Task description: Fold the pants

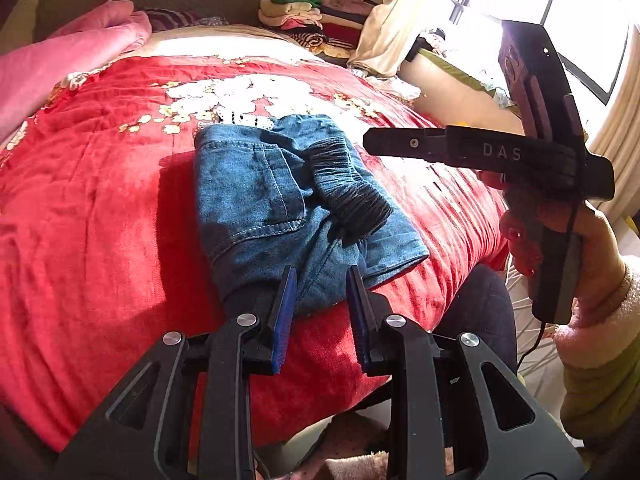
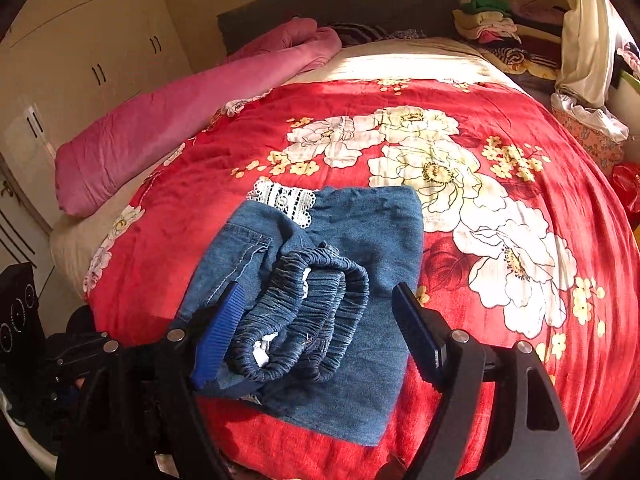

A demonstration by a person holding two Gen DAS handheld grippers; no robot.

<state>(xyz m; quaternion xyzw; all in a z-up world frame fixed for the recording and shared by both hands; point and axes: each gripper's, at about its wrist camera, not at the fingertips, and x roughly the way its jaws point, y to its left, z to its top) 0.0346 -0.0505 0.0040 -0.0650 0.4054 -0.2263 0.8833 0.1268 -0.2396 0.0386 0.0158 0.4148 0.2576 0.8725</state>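
A pair of blue denim pants (image 1: 280, 204) lies folded into a compact bundle on the red floral blanket (image 1: 100, 220), with the gathered elastic waistband (image 1: 348, 184) on top and a white lace trim (image 2: 282, 198) at the far end. My left gripper (image 1: 320, 280) is open and empty, its blue pads just at the near edge of the bundle. My right gripper (image 2: 316, 304) is open and empty above the waistband (image 2: 304, 312). The right gripper's body (image 1: 552, 168) shows in the left wrist view, held in a hand to the right of the pants.
A rolled pink quilt (image 2: 180, 120) lies along the bed's left side. Stacks of folded clothes (image 2: 500, 28) sit by the headboard at the back right. A white wardrobe (image 2: 80, 60) stands to the left. A window (image 1: 560, 8) and curtain are on the right.
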